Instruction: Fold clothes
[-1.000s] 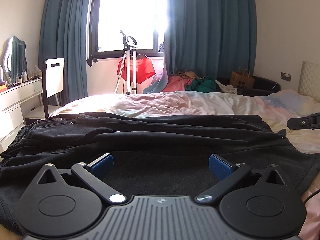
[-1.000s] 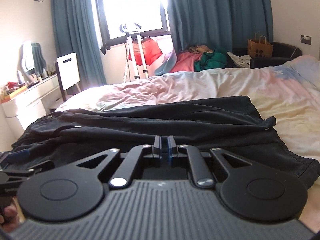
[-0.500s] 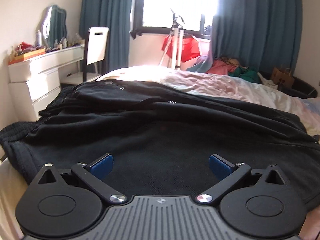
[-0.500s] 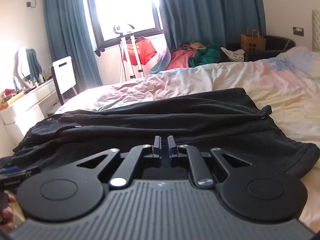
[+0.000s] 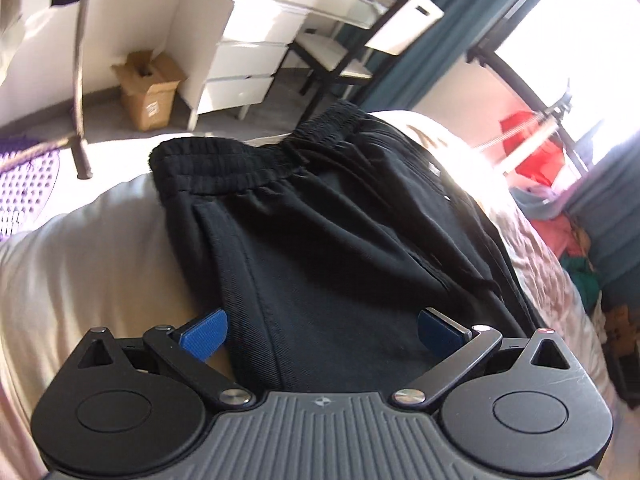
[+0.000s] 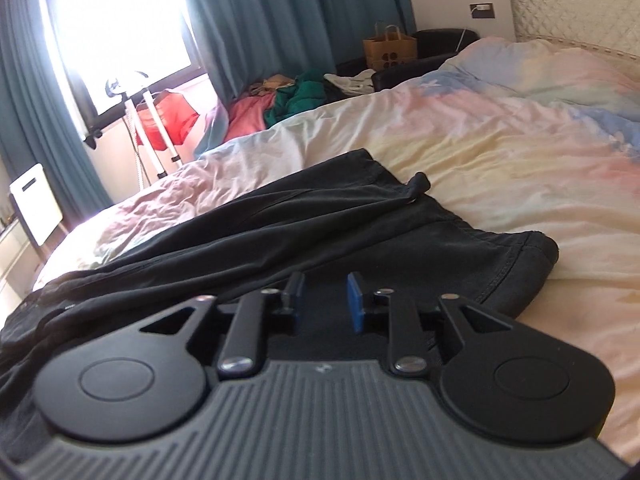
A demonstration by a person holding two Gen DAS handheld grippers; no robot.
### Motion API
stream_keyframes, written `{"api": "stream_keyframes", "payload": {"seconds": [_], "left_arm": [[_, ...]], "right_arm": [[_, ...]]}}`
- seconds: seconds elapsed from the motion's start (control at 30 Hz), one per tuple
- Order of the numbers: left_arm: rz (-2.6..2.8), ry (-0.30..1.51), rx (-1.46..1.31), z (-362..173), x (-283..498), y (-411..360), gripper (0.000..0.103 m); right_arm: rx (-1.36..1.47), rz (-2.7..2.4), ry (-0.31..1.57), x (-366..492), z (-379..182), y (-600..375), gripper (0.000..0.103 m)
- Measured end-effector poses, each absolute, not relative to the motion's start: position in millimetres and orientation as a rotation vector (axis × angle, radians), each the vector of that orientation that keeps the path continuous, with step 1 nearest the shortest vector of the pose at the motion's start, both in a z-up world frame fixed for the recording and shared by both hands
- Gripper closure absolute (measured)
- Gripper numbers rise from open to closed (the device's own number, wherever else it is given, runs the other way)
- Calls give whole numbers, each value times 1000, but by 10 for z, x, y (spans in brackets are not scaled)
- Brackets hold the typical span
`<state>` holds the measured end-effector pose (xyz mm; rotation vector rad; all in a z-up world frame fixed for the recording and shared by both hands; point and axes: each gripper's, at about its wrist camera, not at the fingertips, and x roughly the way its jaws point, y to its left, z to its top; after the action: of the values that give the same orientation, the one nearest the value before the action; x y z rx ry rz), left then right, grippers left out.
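Note:
Black trousers (image 5: 344,248) lie folded lengthwise across the bed (image 5: 80,272), their elastic waistband (image 5: 228,160) at the bed's edge. My left gripper (image 5: 320,334) hovers open over the waist end, blue pads wide apart above the cloth. In the right wrist view the leg end of the trousers (image 6: 400,232) lies on the pastel duvet (image 6: 500,152). My right gripper (image 6: 326,300) is over the hem, its jaws opening; only flat black cloth lies beneath the gap and the pads press on nothing.
Beyond the bed's left edge stand a white dresser (image 5: 256,44), a chair (image 5: 360,48) and a cardboard box (image 5: 148,88). A pile of clothes (image 6: 288,100), a drying stand (image 6: 152,120) and a paper bag (image 6: 390,46) are by the curtained window.
My left gripper swung left and rolled, now looking at the waistband and dresser. My right gripper went from shut to partly open and shifted right towards the hem.

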<state>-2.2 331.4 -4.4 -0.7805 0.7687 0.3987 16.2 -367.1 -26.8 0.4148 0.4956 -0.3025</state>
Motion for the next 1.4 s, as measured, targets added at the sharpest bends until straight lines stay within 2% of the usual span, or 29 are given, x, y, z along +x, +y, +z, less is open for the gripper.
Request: {"api": "stream_keyframes", "payload": {"seconds": [0.07,0.3,0.43,0.63,0.93,1.03,1.17,1.27,1.3,1.37,1.4], "left_arm": [[431,784,-845,-83,-48,3562,1],[402,825,-1063,-379,-171,3845,1],[348,815,-1117,-504,-147,3752,1],[315,766,-1151,-530,-156,3658,1],[267,602,-1324,-613,-401,3787,1],[286,623,-1337,-665,-409,3759,3],[307,628,-1325,-676,-426,3753,6],[317,602,-1359,-729,-422,3805,7],[319,596,-1367,-753,-407,3830,9],[335,593,-1372,-785,-409,3868,19],[337,587,-1382,-801,-414,3878,21]], "right_arm": [[455,-307,482,134,-283,-3753,49],[510,-477,431,80,-287,-4025,48],[722,-526,392,-139,-375,-4417,48],[1120,-598,400,-446,-827,-5011,46],[1493,-507,515,-181,-1524,-5184,46],[1557,-487,531,-6,-1675,-5193,47],[1508,-517,486,103,-1671,-5241,47],[1444,-575,443,145,-1653,-5302,53],[1424,-589,435,158,-1652,-5324,61],[1394,-592,443,189,-1656,-5355,85],[1376,-577,445,199,-1651,-5371,94]]}}
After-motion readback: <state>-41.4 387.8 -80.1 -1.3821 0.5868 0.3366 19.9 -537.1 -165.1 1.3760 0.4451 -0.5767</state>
